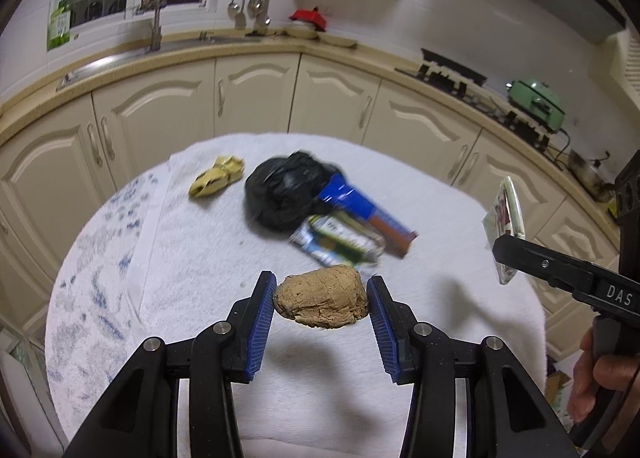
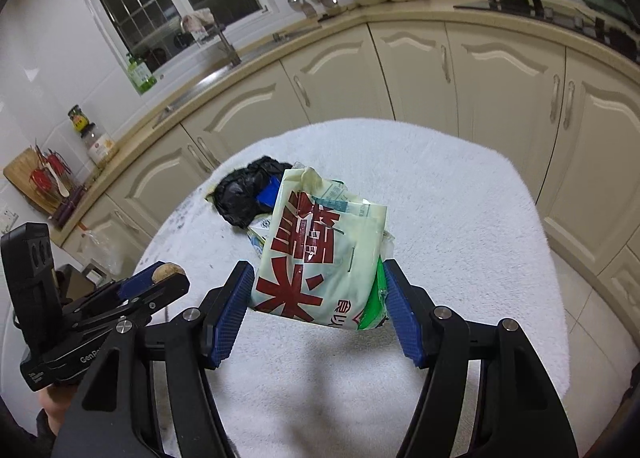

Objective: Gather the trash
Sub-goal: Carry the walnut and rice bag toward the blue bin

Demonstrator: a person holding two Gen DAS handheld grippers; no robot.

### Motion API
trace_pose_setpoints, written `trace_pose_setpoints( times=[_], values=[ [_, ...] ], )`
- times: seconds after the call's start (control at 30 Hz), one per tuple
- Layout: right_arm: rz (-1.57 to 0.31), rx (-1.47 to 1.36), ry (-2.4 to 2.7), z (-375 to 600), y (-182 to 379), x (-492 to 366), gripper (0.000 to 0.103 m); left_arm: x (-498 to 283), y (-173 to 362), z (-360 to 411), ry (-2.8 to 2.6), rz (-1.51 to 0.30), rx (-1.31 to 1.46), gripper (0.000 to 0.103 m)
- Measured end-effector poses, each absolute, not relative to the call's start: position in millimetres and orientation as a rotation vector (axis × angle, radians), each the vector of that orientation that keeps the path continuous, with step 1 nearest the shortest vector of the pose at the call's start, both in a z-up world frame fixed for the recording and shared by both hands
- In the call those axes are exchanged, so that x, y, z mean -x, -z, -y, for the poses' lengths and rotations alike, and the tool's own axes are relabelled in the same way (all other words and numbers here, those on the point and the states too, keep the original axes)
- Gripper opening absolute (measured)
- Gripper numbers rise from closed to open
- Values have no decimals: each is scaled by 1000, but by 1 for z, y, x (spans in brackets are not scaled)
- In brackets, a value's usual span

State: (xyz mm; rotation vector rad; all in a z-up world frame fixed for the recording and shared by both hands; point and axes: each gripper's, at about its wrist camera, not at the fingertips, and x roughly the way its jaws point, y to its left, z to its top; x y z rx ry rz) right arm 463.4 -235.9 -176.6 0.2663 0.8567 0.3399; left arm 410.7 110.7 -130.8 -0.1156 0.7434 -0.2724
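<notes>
- The left hand-held gripper holds a crumpled brown paper lump clamped between its blue pads, lifted clear of the white towel-covered surface; its shadow falls on the cloth below, so it looks raised for carrying off.
- The right hand-held gripper is closed on a pale food packet with large red characters, held upright by its lower sides and above the surface. Gripped low, the packet's top leans free.
- In the left wrist view the right hand-held gripper comes in at 3 o'clock, its packet seen edge-on, well apart from the lump.
- Trash left on the surface, toward 12 o'clock of the left hand-held gripper: a black plastic bag, a blue tube-like wrapper touching it, and a green and white wrapper beside that.
- A yellow crumpled wrapper lies at 11 o'clock, apart from the pile.
- No bin shows in either view, so where the held pieces go cannot be told.
- Cream kitchen cabinets ring the surface beyond; nothing stands between the two hand-held grippers and the remaining pile.
</notes>
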Motion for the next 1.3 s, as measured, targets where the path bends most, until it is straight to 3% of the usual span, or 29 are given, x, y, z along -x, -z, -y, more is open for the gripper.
trace_pose_setpoints(
  times=[0.3, 0.77, 0.97, 1.3],
  values=[
    [-744, -336, -288, 287, 144, -429, 66, -390, 90, -68, 358, -659, 54, 42],
    [-607, -441, -42, 422, 116, -358, 66, -381, 65, 69, 597, -576, -45, 42],
    [-613, -497, 62, 483, 132, -337, 66, -398, 85, 149, 716, -626, -90, 42],
    [-740, -653, 139, 566, 216, -341, 66, -458, 142, 272, 825, -800, -199, 42]
  ],
)
